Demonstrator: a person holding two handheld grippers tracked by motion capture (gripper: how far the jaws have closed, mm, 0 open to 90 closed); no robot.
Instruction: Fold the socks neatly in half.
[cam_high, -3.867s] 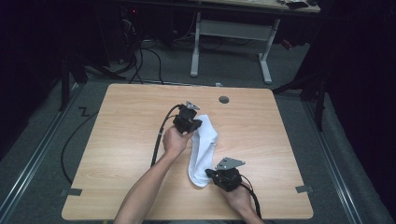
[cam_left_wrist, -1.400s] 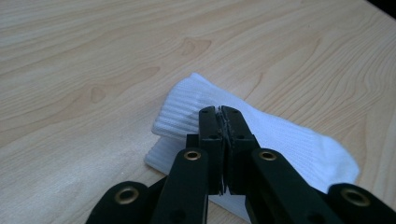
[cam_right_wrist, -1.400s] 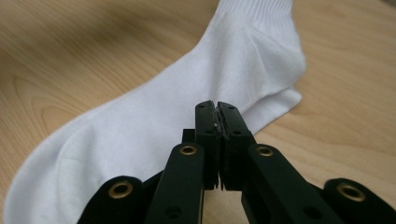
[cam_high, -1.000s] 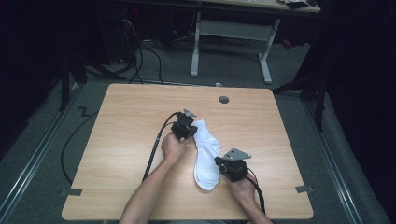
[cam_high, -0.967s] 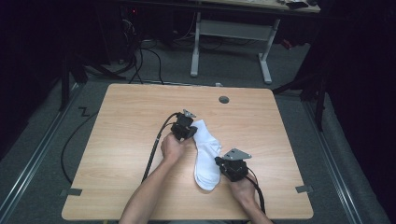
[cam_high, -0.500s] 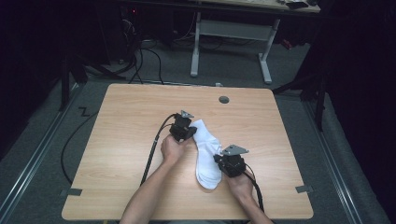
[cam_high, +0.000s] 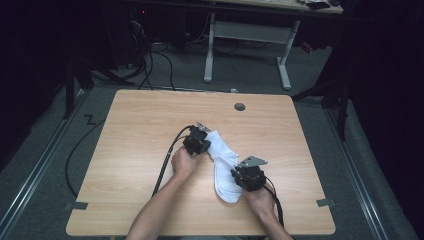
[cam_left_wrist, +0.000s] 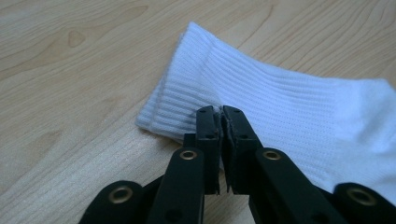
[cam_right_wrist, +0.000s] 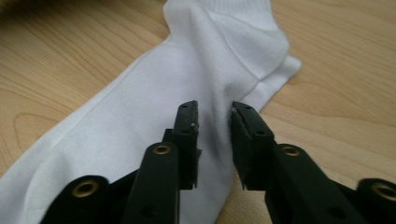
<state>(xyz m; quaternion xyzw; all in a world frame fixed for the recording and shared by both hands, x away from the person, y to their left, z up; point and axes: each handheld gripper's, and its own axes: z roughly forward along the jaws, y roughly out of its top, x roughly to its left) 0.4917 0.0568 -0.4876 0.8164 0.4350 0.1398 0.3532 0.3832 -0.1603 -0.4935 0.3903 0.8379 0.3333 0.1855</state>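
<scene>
While both grippers are kept low over the light wooden table (cam_high: 125, 150), a white sock (cam_high: 226, 161) is seen lying flat near the table's middle, running from its ribbed cuff (cam_left_wrist: 187, 100) at the far left end down to its toe at the near right. Furthest left in the high view, a black cable (cam_high: 167, 157) is trailed from the left gripper (cam_high: 199, 145) back toward the near edge. That gripper is held by the left hand (cam_high: 184, 162) at the cuff end. In the left gripper view its jaws have just been opening, yet only a thin slit is left between them; a sliver of white cloth is seen in that slit, at the cuff's edge, and whether the pads press on it cannot be told. Further right, the sock's foot is spread on the wood, with its heel bulged toward the table's right side. At the toe end the right gripper (cam_high: 245, 176) is held by the right hand (cam_high: 259, 199). Its jaws have likewise just been opening and are parted by a clear gap; a raised fold of the sock (cam_right_wrist: 215, 100) stands between them, gripped by neither pad. A grey round grommet (cam_high: 240, 107) is set in the table well beyond the sock.
</scene>
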